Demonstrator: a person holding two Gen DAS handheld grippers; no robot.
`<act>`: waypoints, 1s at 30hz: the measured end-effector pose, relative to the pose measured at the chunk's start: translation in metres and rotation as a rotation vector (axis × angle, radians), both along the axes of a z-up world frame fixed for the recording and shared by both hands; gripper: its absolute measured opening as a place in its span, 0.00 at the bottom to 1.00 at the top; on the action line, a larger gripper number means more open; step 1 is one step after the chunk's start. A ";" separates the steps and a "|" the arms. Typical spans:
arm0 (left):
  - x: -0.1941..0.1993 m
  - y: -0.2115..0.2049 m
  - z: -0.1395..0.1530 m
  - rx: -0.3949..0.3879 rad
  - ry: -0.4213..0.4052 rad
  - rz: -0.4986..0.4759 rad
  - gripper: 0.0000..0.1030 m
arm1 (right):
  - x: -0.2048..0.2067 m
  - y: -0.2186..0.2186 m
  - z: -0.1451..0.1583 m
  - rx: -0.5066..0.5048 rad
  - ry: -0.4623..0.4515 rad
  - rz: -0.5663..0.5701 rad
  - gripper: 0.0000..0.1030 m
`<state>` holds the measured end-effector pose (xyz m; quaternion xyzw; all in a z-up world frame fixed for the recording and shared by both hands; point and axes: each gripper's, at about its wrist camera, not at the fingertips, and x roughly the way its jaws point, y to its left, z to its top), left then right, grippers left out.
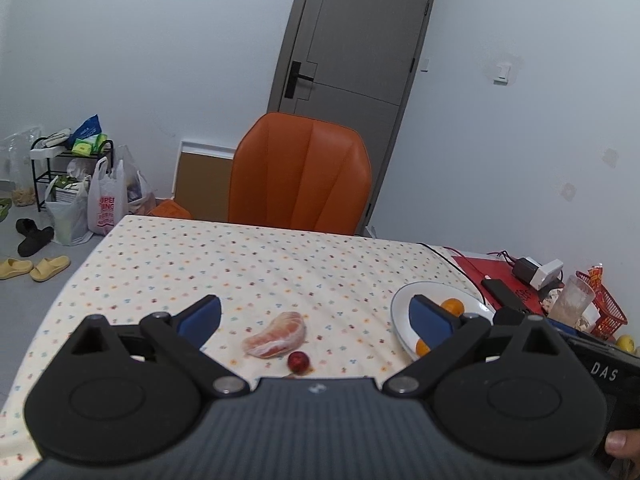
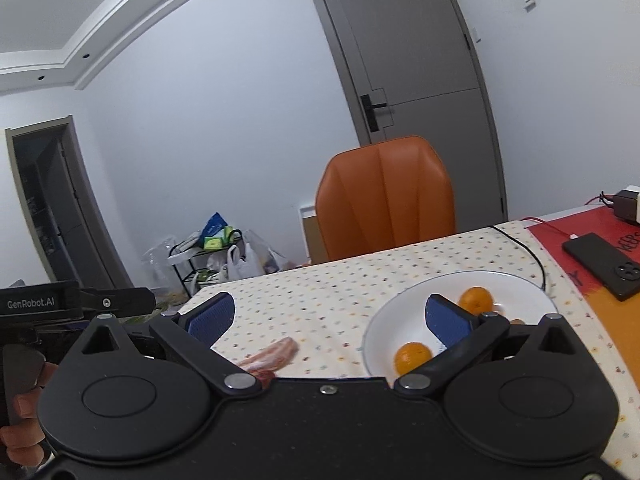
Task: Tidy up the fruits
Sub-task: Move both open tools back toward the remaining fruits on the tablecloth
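Both grippers' fingers wide, empty, above dotted tablecloth; orange chair behind.

The walls are white and plain. A tall grey door with a black handle is shut behind an orange chair. The floor is grey. In the corner a small black shelf rack holds packets, with plastic bags beside it. Yellow slippers and black slippers lie close by. Another dark doorway stands open on the left, and the ceiling has little round lights
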<state>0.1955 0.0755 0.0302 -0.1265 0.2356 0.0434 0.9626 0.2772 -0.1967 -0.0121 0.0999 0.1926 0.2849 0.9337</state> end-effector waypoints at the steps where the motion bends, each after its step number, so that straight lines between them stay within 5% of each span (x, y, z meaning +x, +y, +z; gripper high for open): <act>1: -0.004 0.002 0.001 0.001 -0.001 0.001 0.97 | -0.002 0.001 0.001 0.001 0.002 0.003 1.00; 18: -0.030 0.021 -0.007 0.046 0.058 0.027 0.97 | -0.022 0.009 -0.004 -0.089 0.059 0.064 1.00; 30: -0.020 0.032 -0.039 -0.003 0.079 0.026 0.97 | -0.013 0.025 -0.029 -0.157 0.102 0.131 1.00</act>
